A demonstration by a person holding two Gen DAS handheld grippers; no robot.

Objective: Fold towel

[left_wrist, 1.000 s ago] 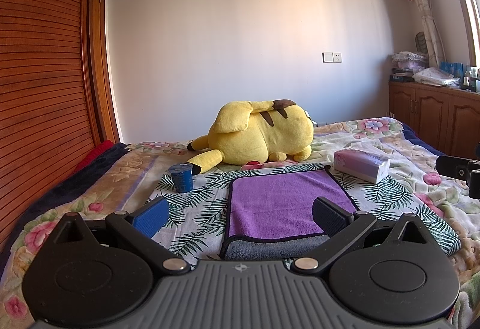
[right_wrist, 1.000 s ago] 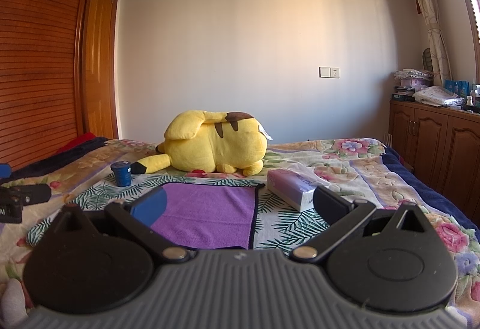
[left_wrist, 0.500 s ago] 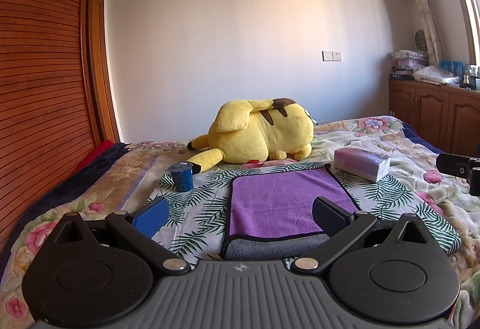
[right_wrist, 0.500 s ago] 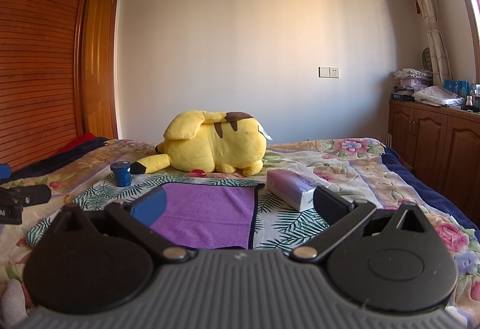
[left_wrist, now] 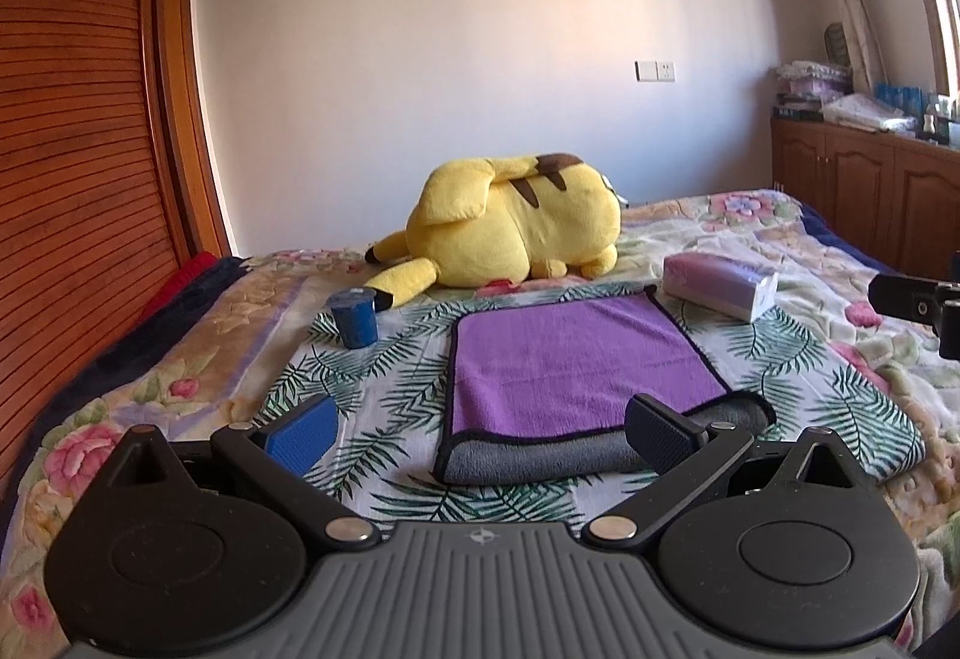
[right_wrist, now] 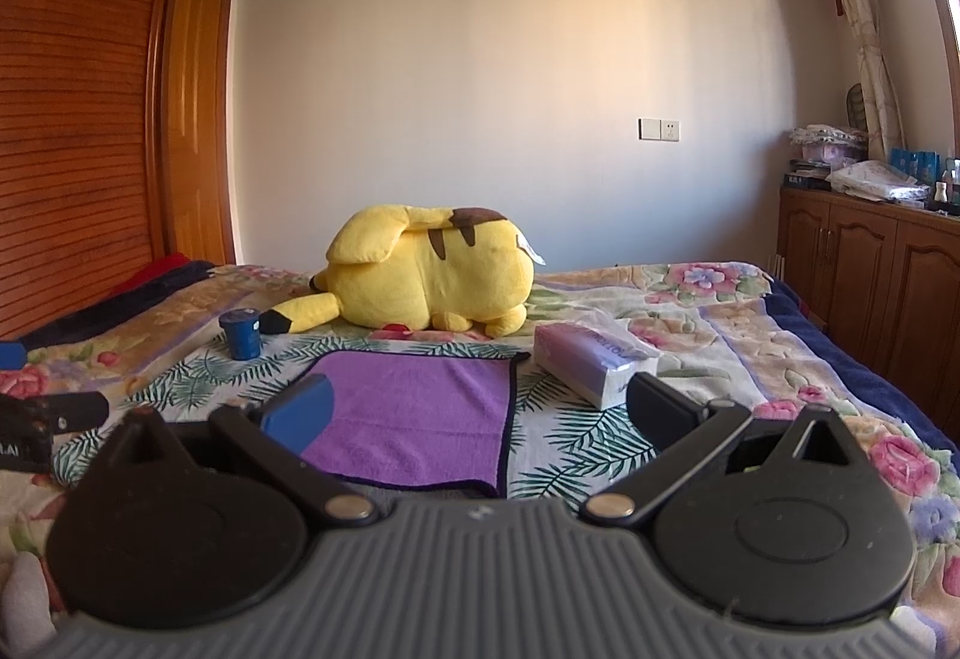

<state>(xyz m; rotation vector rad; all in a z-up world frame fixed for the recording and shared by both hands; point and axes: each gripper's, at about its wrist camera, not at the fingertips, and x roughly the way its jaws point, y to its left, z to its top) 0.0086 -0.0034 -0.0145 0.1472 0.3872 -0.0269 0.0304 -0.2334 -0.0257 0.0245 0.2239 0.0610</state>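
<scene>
A purple towel (left_wrist: pixel 570 365) with a dark edge and a grey underside lies on the bed, its near edge turned up to show the grey side. It also shows in the right wrist view (right_wrist: pixel 414 407). My left gripper (left_wrist: pixel 480 428) is open and empty, just before the towel's near edge, fingers spread over its near left part. My right gripper (right_wrist: pixel 477 407) is open and empty, fingers either side of the towel's near right corner. The right gripper's tip shows at the left wrist view's right edge (left_wrist: pixel 918 299).
A yellow plush toy (left_wrist: pixel 516 233) lies behind the towel. A small blue cup (left_wrist: pixel 355 320) stands to the towel's left. A tissue pack (left_wrist: pixel 717 287) lies to its right. A wooden wardrobe (left_wrist: pixel 78 149) stands left, wooden cabinets (right_wrist: pixel 870 263) right.
The left wrist view has dipped slightly, so the scene sits a little higher in frame. Both grippers stay open. The towel has not moved.
</scene>
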